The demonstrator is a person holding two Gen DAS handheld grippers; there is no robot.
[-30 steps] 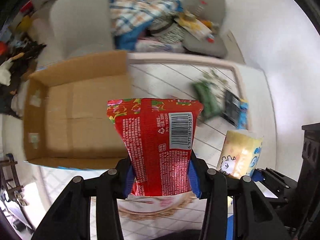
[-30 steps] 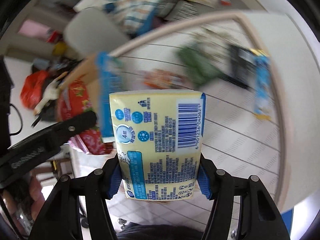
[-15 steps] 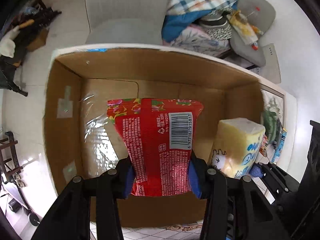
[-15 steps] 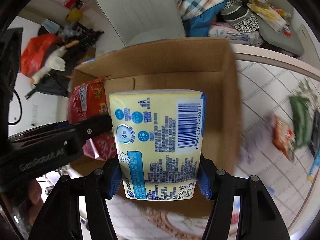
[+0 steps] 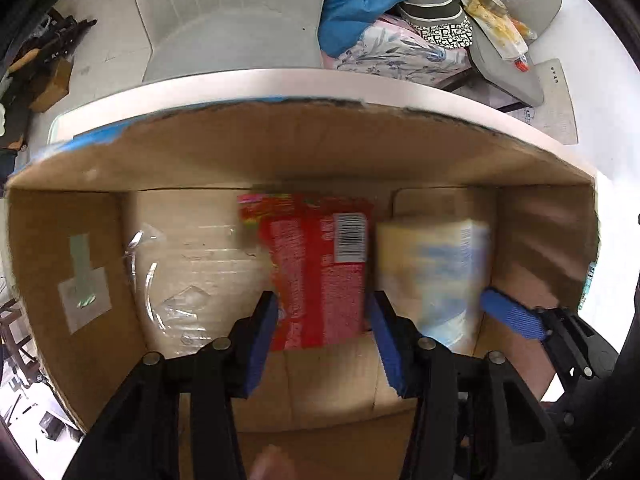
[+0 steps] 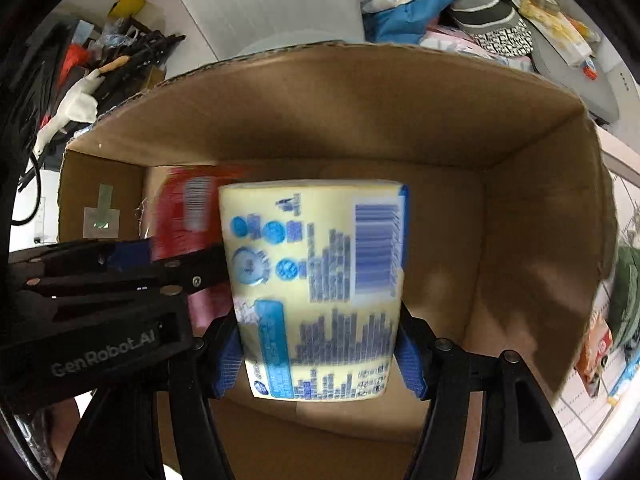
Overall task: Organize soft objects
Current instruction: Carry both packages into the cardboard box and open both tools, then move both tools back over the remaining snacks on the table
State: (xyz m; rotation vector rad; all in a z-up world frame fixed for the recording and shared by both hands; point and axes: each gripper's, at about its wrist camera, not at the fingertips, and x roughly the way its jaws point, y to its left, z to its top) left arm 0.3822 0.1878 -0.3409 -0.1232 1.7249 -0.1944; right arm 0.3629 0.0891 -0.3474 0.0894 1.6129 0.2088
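Cardboard box (image 5: 280, 152) now receives both packs, red (image 5: 320, 268) and yellow (image 6: 320, 288), as the left gripper (image 5: 324, 340) and right gripper (image 6: 320, 356) have just been opening around them; more items wait on the right.

Bright daylight, strong fisheye bending with dark corners; both packets (image 5: 320, 268) motion-blurred, shadow inside the box (image 6: 360, 120).

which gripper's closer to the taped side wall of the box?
Left. The left gripper straddles the red packet beside the taped wall; the right gripper is farther off, beyond it.
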